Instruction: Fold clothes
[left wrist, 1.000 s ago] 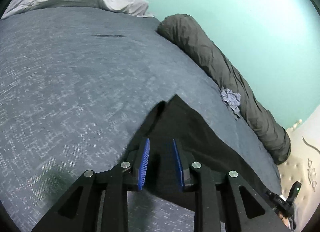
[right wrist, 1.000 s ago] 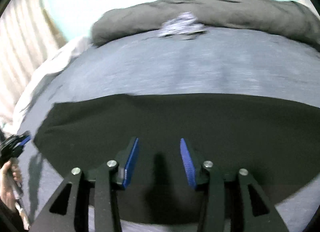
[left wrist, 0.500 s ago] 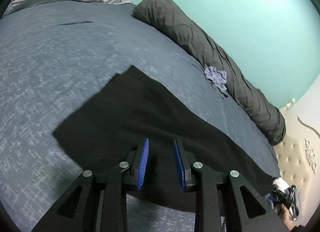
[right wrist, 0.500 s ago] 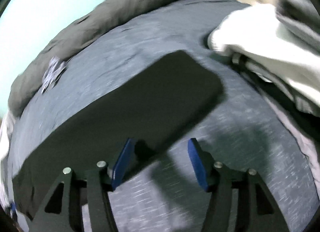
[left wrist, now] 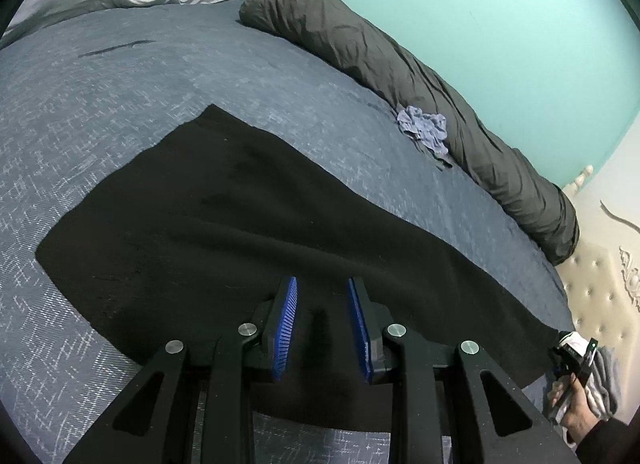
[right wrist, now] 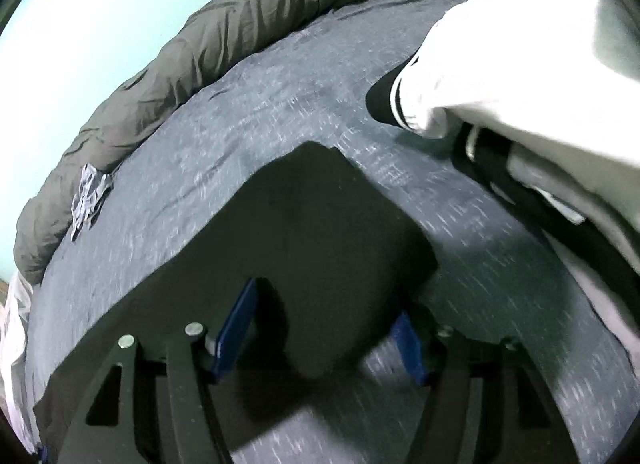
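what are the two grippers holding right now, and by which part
Nothing is held. The black garment lies flat on the bed; the left gripper is open over its near edge, and the right gripper is opening over its end.

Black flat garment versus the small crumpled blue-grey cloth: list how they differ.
The black flat garment is spread smooth across the middle of the bed; the small crumpled blue-grey cloth is bunched in a heap. The garment is far larger. The cloth lies against the dark grey rolled duvet; the garment lies apart from it. Both rest on the blue-grey bedspread.
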`<state>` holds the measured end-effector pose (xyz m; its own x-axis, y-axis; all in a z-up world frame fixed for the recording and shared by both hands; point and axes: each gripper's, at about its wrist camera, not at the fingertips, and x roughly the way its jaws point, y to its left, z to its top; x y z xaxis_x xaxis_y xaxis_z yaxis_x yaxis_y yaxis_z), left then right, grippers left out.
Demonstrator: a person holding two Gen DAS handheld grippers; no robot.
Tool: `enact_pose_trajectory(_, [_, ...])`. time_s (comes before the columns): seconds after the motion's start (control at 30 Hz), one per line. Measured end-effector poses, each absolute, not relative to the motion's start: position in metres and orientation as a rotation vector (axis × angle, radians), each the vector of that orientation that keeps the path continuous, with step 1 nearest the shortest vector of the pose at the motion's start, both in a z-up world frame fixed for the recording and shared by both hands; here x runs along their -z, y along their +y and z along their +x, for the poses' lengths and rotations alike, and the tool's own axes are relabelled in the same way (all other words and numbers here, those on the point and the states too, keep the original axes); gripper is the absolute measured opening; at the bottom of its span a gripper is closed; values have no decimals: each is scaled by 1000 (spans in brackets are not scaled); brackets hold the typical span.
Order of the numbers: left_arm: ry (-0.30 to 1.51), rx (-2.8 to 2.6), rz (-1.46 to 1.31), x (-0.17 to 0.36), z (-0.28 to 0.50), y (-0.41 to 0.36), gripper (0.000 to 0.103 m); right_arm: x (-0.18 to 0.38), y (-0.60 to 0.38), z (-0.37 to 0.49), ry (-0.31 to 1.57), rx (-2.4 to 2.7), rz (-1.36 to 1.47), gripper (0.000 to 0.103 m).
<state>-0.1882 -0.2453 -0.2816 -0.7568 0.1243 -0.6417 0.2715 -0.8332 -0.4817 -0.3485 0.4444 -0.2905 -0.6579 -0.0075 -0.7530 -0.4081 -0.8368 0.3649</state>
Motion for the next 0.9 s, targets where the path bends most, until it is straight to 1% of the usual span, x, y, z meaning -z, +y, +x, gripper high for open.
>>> enact_pose_trajectory(0.1, [870,2728,1066,283,-189,-245,29,293,445,-356,742,-2565,-1188,65])
enact_pose_trajectory(0.13, [872,2725,1068,284,-190,-245,29,292,446,-355,749,-2571,-1178,56])
enact_pose_trajectory(0.17, [876,2722,1069,285,-190,-246,29,290,448,-353,757,-2576,-1168,49])
enact_pose_trajectory(0.23, [878,2721,1071,286,-190,-245,29,287,448,-355,765,-2583,-1160,22])
enact_pose_trajectory(0.3, [874,2725,1069,285,-189,-244,29,280,444,-356,733,-2601,-1159,11])
enact_pose_trajectory(0.43, [867,2734,1063,283,-189,-243,29,253,430,-360,660,-2673,-1124,9])
enact_pose_trajectory(0.53, [860,2743,1052,280,-188,-241,29,213,424,-361,601,-2730,-1049,8])
enact_pose_trajectory(0.7, [823,2759,1052,277,-186,-237,29,147,431,-361,592,-2777,-941,8])
enact_pose_trajectory(0.8, [825,2765,1051,276,-184,-236,29,110,433,-363,528,-2799,-899,8])
enact_pose_trajectory(0.9, [828,2782,1061,274,-183,-233,29,77,448,-357,511,-2767,-835,8])
